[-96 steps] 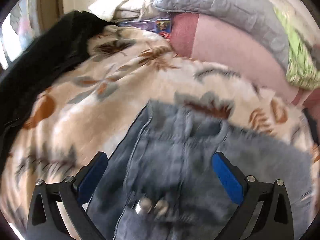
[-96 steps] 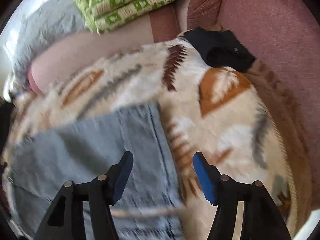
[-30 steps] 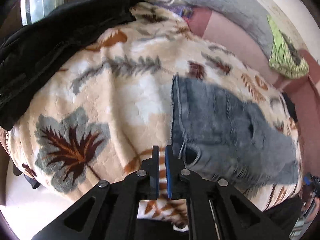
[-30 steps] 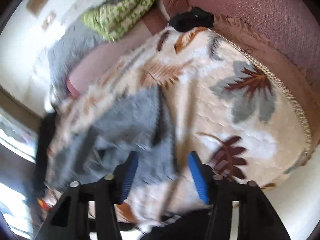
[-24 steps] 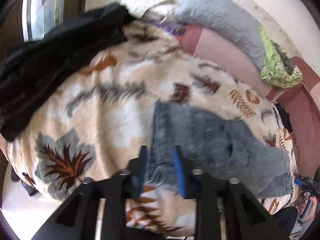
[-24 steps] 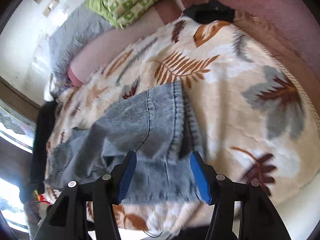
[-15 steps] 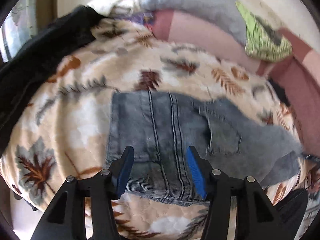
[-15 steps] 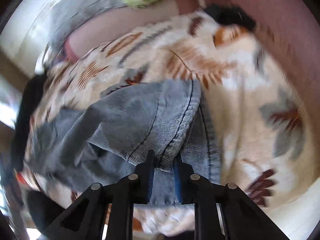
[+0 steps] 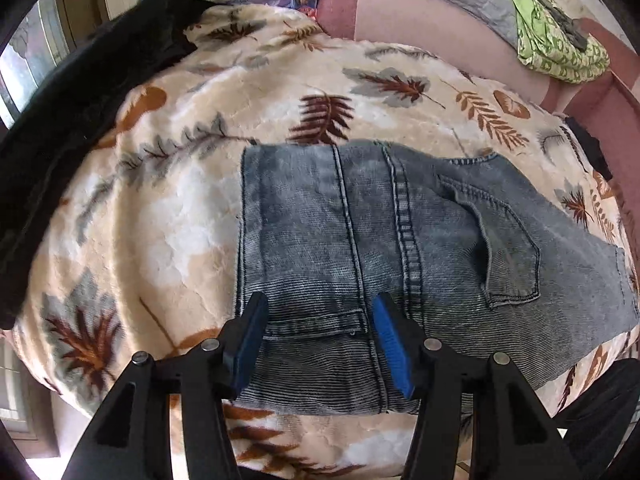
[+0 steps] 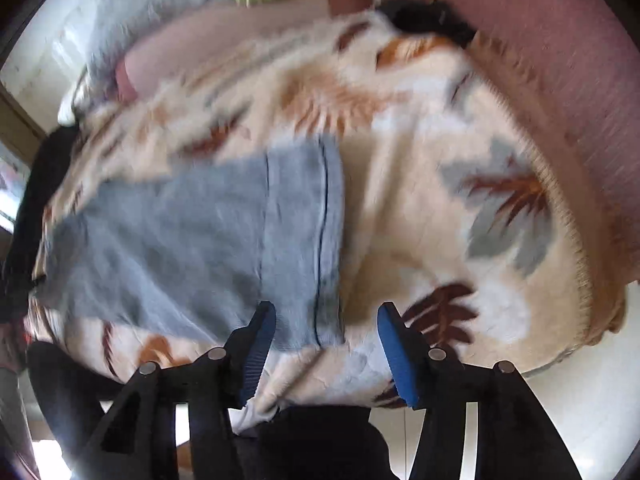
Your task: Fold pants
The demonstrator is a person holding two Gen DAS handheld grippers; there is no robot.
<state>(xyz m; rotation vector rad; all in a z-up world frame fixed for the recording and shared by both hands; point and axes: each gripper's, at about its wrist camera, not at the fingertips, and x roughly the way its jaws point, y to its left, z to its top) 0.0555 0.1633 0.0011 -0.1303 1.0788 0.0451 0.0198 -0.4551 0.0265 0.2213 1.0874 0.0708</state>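
Plush cream leaf-print blanket (image 9: 168, 208) covers the bed, with a fringed cord edge at its right side in the right wrist view. Right wrist view is motion-blurred; seams and stitching there are hard to read. Folded grey ribbed-denim jeans (image 9: 400, 240) lie flat mid-blanket, back pocket up, far corner cut off by the frame rim. Black garment (image 9: 60, 120) crowds the blanket's left edge; bare blanket on both sides of the jeans. Left tongs (image 9: 318, 338) half-spread over the jeans' near hem, gripping nothing. Right tongs (image 10: 326, 344) have just been opening, nothing clamped, jeans' corner below them.
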